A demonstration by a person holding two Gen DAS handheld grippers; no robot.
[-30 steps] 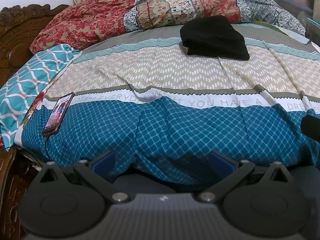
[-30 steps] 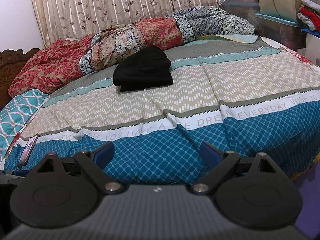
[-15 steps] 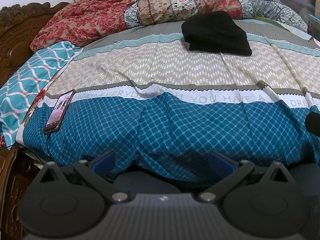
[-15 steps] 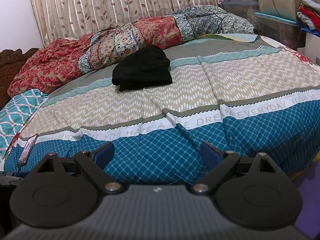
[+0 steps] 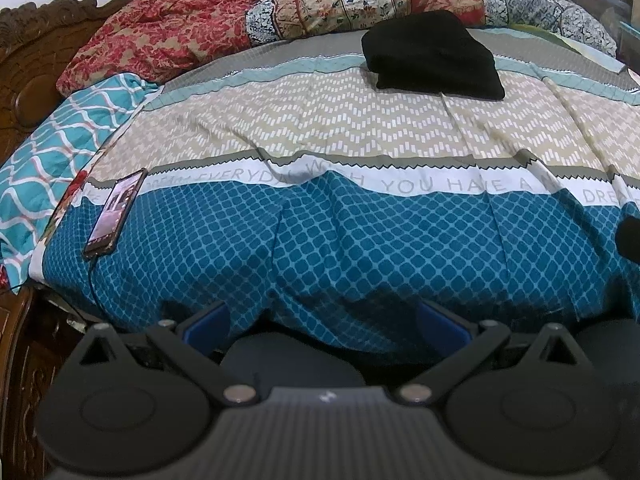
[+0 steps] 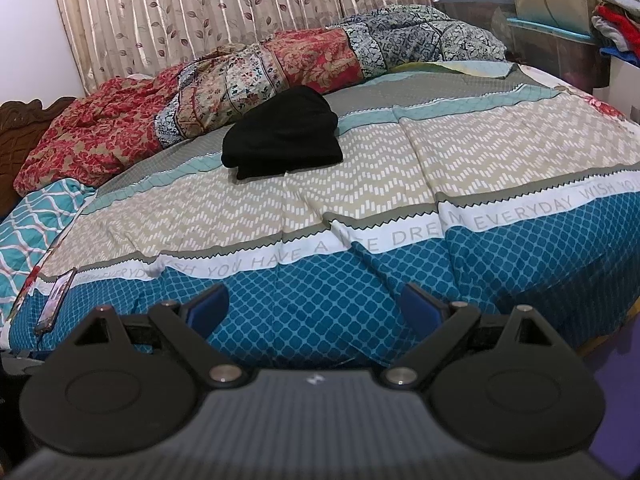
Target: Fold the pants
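Black pants lie folded in a compact stack on the far part of the bed, on the grey and beige stripes; they also show in the right wrist view. My left gripper is open and empty, low at the bed's near edge, far from the pants. My right gripper is open and empty, also at the near edge, over the blue patterned band.
The bed has a striped blue, white and beige cover. A phone with a cable lies near the left edge. A crumpled floral quilt lies along the far side. Carved wooden headboard at left. Storage boxes at right.
Both views have shifted slightly; the pants sit a little higher in the left wrist view. Both grippers stay open and empty.
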